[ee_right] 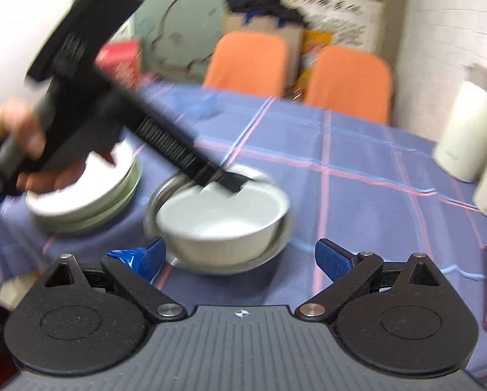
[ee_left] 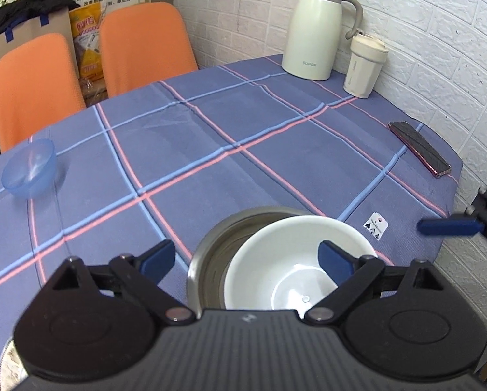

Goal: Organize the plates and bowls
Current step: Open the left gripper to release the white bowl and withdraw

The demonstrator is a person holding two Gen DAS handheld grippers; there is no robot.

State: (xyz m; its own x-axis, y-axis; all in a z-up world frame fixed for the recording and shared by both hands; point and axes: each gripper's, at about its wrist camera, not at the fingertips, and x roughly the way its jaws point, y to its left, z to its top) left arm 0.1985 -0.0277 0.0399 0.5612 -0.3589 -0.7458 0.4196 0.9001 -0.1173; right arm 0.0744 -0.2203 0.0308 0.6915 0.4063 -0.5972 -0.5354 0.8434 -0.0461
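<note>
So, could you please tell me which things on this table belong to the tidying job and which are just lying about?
Job:
- white bowl sitting in the steel bowl
- blue bowl
- stacked plates

Lying about:
- thermos jug
- lidded cup
- phone
- orange chairs

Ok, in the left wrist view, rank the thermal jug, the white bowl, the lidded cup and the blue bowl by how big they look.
1. White bowl, though it is nearest the camera
2. Thermal jug
3. Lidded cup and blue bowl: too alike to rank
</note>
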